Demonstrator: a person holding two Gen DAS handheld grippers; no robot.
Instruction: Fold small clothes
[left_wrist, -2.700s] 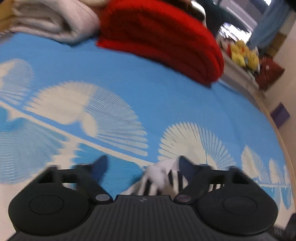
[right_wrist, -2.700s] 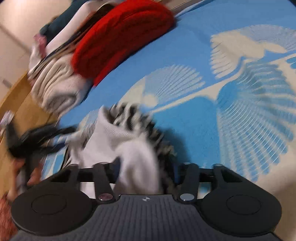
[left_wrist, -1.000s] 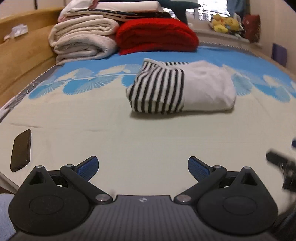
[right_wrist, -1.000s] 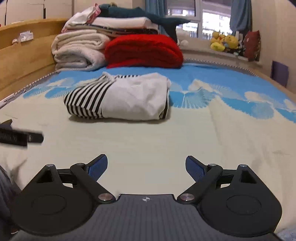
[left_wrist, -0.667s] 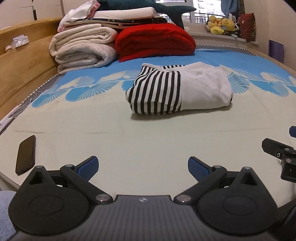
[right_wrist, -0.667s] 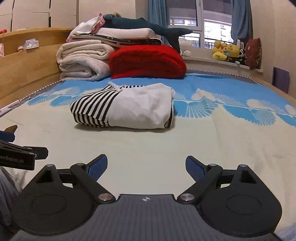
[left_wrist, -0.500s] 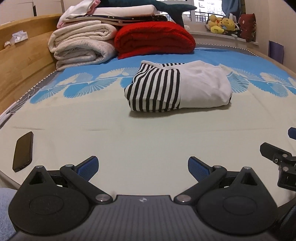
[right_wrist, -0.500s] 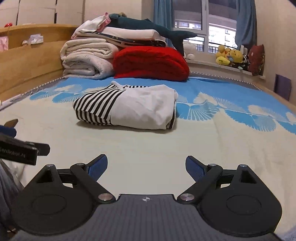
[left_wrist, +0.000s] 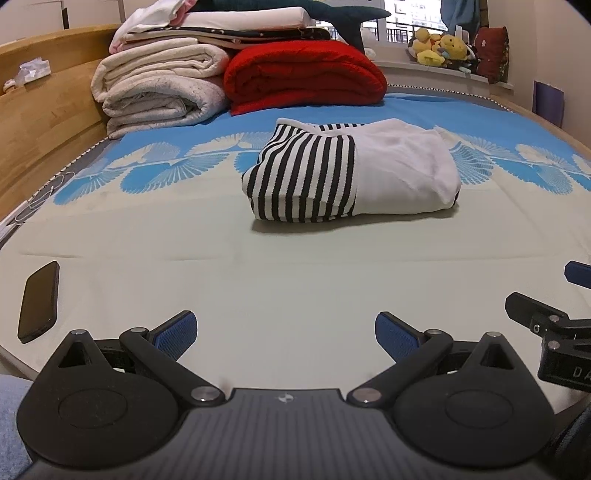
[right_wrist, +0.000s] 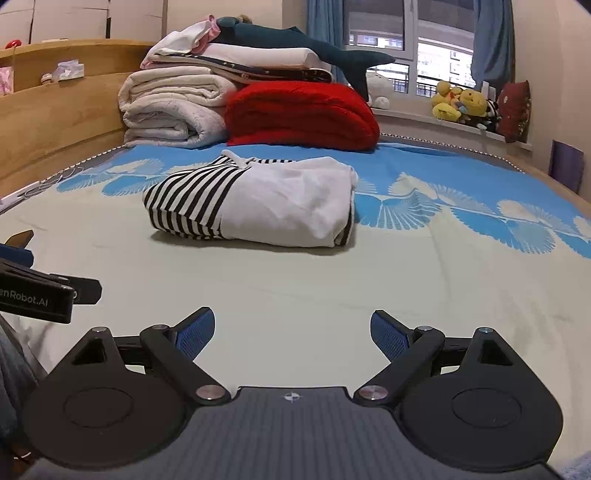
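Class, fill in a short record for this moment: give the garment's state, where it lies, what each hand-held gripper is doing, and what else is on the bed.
garment: striped and white top, folded into a compact bundle
place: lying on the bedspread, ahead of both grippers
left hand-held gripper: open, empty, apart from the top
right hand-held gripper: open, empty, apart from the top
behind the top: red blanket, cream blankets
left edge of bed: dark phone
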